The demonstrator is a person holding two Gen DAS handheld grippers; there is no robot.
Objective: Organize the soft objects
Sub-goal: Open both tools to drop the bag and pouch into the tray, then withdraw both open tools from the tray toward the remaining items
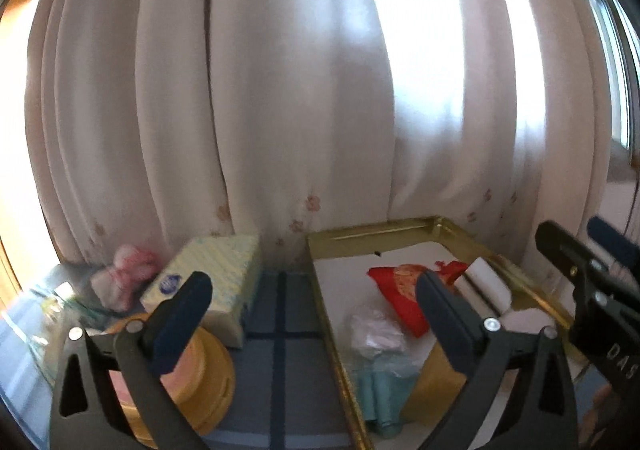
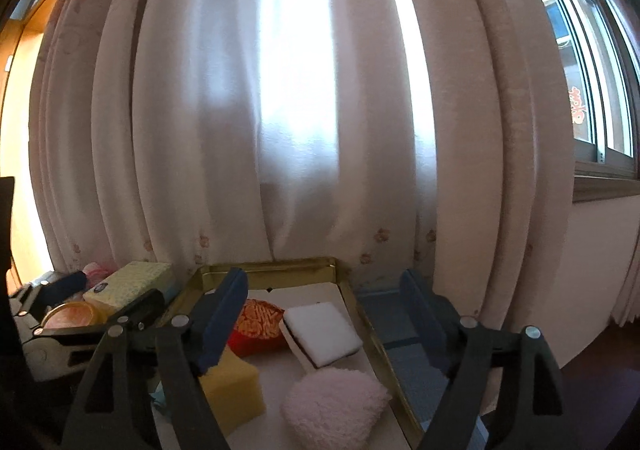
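Two views face a pale curtain [image 2: 280,130], with a window [image 2: 592,90] at upper right. On the blue cloth [image 1: 280,330] a gold tray [image 2: 332,264] holds a red pouch [image 2: 256,324], white sponge [image 2: 322,332], yellow sponge [image 2: 234,386] and pink puff [image 2: 332,406] in the lower centre. The left gripper [image 1: 312,302] and right gripper [image 2: 324,298] hover nearly level, jaws spread, empty.

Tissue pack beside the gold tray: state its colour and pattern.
The tissue pack is pale yellow with fine light-blue markings and a blue round logo; the left wrist view shows it best.
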